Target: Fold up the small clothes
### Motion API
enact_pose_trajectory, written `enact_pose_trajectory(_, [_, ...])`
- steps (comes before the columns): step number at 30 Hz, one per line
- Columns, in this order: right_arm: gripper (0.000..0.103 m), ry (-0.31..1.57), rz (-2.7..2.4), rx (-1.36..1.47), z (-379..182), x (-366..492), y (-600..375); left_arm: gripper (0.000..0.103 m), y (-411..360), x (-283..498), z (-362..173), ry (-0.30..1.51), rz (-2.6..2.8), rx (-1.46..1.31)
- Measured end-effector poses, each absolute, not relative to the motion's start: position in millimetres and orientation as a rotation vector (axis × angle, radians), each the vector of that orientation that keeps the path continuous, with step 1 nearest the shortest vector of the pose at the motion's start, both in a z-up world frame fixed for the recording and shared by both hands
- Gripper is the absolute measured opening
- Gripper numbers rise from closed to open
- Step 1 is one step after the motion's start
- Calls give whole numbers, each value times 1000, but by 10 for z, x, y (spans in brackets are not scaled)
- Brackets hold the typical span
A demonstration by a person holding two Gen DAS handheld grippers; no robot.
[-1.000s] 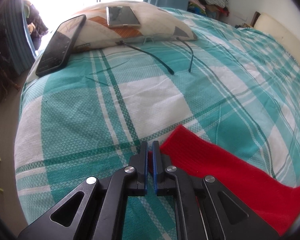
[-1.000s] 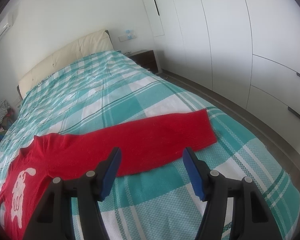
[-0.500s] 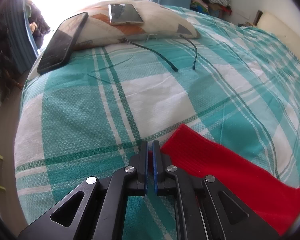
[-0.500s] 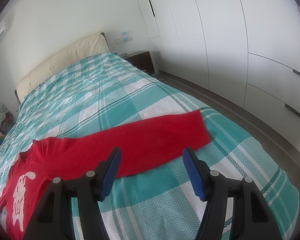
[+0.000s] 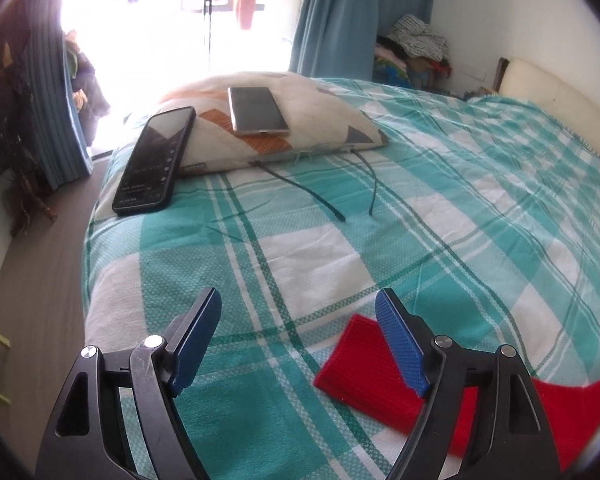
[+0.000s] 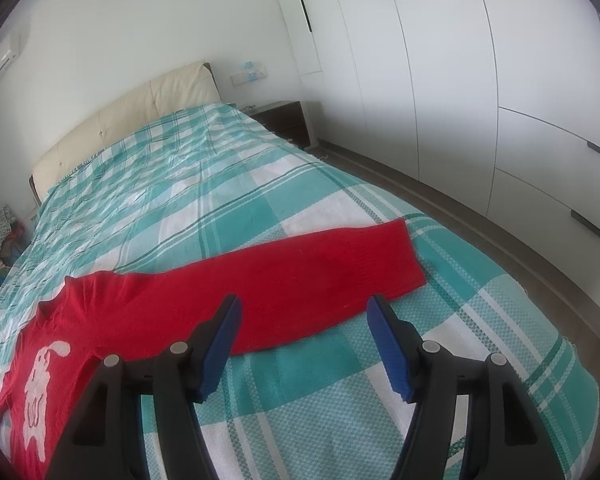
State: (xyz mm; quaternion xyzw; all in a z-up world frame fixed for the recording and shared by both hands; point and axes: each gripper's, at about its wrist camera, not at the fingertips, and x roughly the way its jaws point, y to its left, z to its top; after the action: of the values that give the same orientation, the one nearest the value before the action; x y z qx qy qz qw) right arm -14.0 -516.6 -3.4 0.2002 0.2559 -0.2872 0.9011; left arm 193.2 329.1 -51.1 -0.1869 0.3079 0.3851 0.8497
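The red sweater (image 6: 260,280) lies flat on the checked bedspread (image 5: 308,272), sleeves spread sideways. Left gripper (image 5: 300,340): jaws have just been opening and now stand spread, nothing between them, one cuff (image 5: 364,372) just beside the right finger. Right gripper (image 6: 302,344): jaws spread above the other sleeve, apparently not touching. Beyond lie a pillow (image 5: 320,120), two phones (image 5: 154,160) and cables (image 5: 308,196).

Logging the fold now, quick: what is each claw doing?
Left claw: open, jaws just opened, red sleeve cuff lies free on the bed.
Right claw: open, holding nothing, above the other sleeve.
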Motion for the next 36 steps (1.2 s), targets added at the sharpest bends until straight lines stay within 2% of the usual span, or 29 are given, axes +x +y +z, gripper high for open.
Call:
enact_pose_trajectory(17, [65, 563, -605, 365, -85, -88, -5086, 91, 2641, 2194, -383, 622, 645, -115])
enact_pose_trajectory(36, [66, 562, -592, 382, -82, -88, -5106, 93, 2641, 2222, -435, 648, 665, -113])
